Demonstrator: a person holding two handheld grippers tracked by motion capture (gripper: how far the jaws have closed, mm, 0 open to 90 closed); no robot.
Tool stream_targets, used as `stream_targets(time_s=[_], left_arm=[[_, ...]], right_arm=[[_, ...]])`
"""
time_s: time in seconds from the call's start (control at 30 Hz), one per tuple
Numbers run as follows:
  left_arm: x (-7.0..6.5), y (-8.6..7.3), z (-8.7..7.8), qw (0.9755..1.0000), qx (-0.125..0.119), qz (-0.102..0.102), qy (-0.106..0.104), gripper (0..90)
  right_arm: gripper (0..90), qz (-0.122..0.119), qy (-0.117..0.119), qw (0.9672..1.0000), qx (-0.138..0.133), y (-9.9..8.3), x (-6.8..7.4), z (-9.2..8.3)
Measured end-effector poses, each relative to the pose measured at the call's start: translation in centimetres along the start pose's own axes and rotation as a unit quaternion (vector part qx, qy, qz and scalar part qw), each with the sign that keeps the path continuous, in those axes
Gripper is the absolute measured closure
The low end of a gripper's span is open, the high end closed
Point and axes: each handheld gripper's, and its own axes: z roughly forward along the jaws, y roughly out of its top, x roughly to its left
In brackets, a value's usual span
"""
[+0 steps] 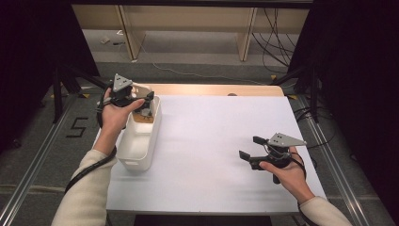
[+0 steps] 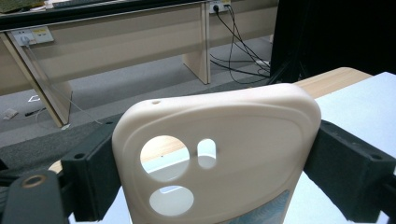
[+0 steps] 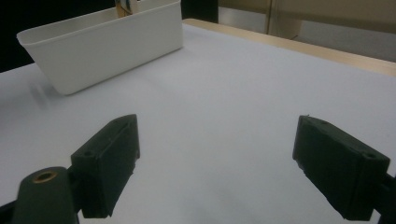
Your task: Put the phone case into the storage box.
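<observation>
A cream phone case (image 2: 243,135) with round camera cut-outs stands upright between the black jaws of my left gripper (image 2: 219,172), and both pads press on its sides. From above, that left gripper (image 1: 141,101) hovers over the far end of a white plastic bin (image 1: 141,155) at the table's left edge. My right gripper (image 1: 251,147) is held low over the white table surface (image 1: 211,141) at the right. Its jaws point toward the bin and stand wide apart with nothing between them. Along the right gripper (image 3: 219,154) the bin (image 3: 107,42) shows farther off.
The bin lies lengthwise along the left edge of the table. A strip of bare wood (image 1: 211,89) runs along the far edge. Beyond the table are a grey floor, desk legs and loose cables (image 1: 275,42). Dark stands flank both sides.
</observation>
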Motion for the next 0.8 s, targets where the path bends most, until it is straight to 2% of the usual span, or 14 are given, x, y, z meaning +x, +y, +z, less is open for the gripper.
stream_targets(time_s=[0.8], left_arm=[[0.7,0.1,1.1,0.9999,0.009,-0.005,0.007,11.5]], right_arm=[[15.6,0.0,0.001,1.0,0.0,0.0,0.0,0.0]])
